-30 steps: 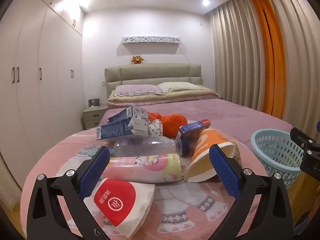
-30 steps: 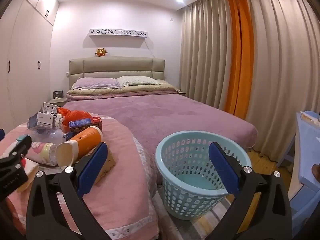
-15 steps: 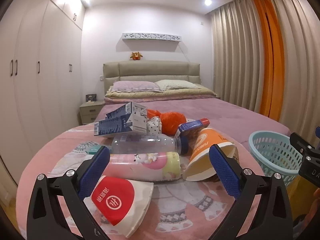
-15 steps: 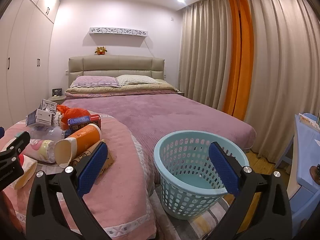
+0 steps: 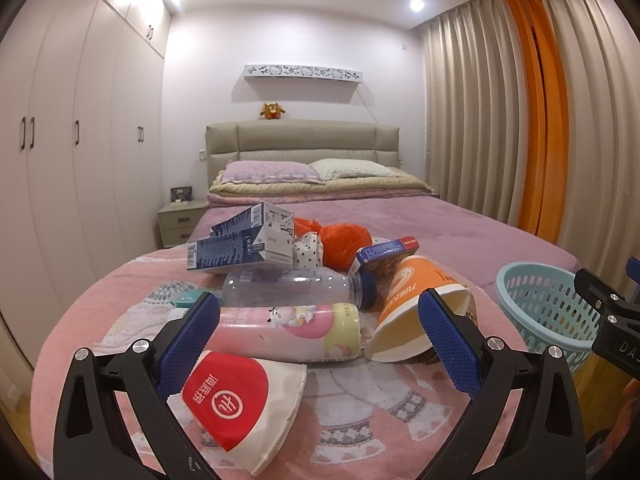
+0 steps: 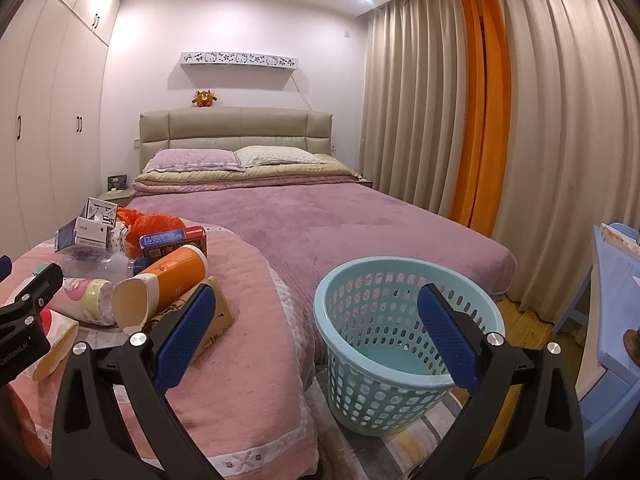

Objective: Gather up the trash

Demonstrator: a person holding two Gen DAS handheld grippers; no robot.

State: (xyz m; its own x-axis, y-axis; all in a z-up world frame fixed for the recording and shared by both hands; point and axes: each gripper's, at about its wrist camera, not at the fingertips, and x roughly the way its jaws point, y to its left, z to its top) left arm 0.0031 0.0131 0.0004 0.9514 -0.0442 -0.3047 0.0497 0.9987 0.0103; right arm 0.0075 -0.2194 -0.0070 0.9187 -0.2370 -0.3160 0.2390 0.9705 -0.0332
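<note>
Trash lies in a pile on a pink blanket (image 5: 360, 400): a red-and-white paper cup (image 5: 236, 396), a pink bottle (image 5: 288, 332), a clear plastic bottle (image 5: 292, 288), an orange cup (image 5: 416, 308), blue cartons (image 5: 244, 244) and an orange bag (image 5: 344, 240). My left gripper (image 5: 316, 344) is open and empty, just short of the pile, with the paper cup by its left finger. My right gripper (image 6: 316, 336) is open and empty above the floor, in front of the light-blue basket (image 6: 400, 344). The orange cup (image 6: 168, 284) lies to its left.
A bed with a purple cover (image 6: 360, 224) lies behind. Curtains (image 6: 520, 120) run along the right wall, wardrobes (image 5: 80, 140) along the left. A blue chair or table (image 6: 612, 320) stands at the far right. A striped rug (image 6: 420, 440) lies under the basket.
Both grippers have risen a little and tilted, so the pile and the basket sit slightly lower in view. Both stay open and empty. The trash has not moved.
</note>
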